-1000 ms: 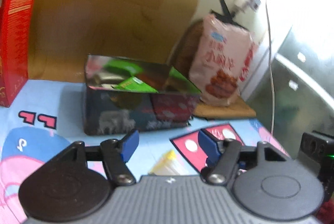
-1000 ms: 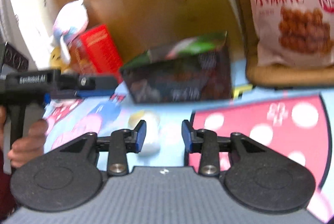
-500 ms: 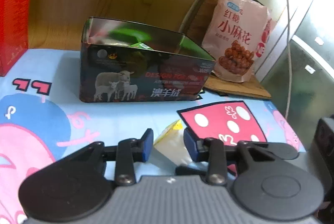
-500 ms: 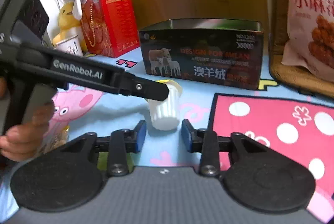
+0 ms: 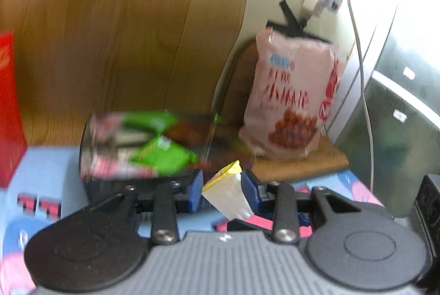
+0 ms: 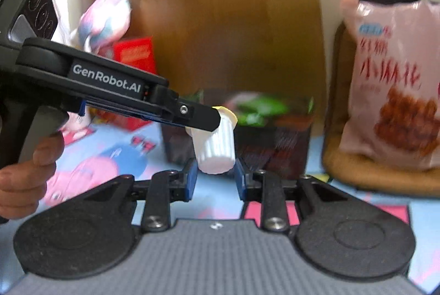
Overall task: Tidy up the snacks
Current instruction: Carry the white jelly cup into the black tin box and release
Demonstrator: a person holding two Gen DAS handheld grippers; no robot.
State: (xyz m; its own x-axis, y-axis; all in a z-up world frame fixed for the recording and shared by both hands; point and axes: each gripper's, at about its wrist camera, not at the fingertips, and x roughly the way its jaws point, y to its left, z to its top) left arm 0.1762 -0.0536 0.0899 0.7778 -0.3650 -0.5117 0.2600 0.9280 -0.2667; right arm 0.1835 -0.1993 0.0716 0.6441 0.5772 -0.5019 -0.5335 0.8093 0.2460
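Left to right: your left gripper point(image 6: 217, 117), marked "GenRobot.AI", is clamped on the small white jelly cup point(image 6: 216, 143), lifted off the table just before the dark tin point(image 5: 143, 149). Green packets point(image 5: 162, 154) already lie inside; the cup isn't in yet. Your right gripper point(image 6: 216, 176) is narrow and empty, cup base between its fingers untouched. Pink bag point(image 6: 396, 80) stays outside, print blurred.

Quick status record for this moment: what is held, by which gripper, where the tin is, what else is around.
held item: white ribbed jelly cup, yellow lid
left gripper: shut on the cup, lifted off the cloth
right gripper: empty, jaws apart below the cup
open tin: behind the cup, green packets inside
pink snack bag: upright, right of the tin
red box: far left
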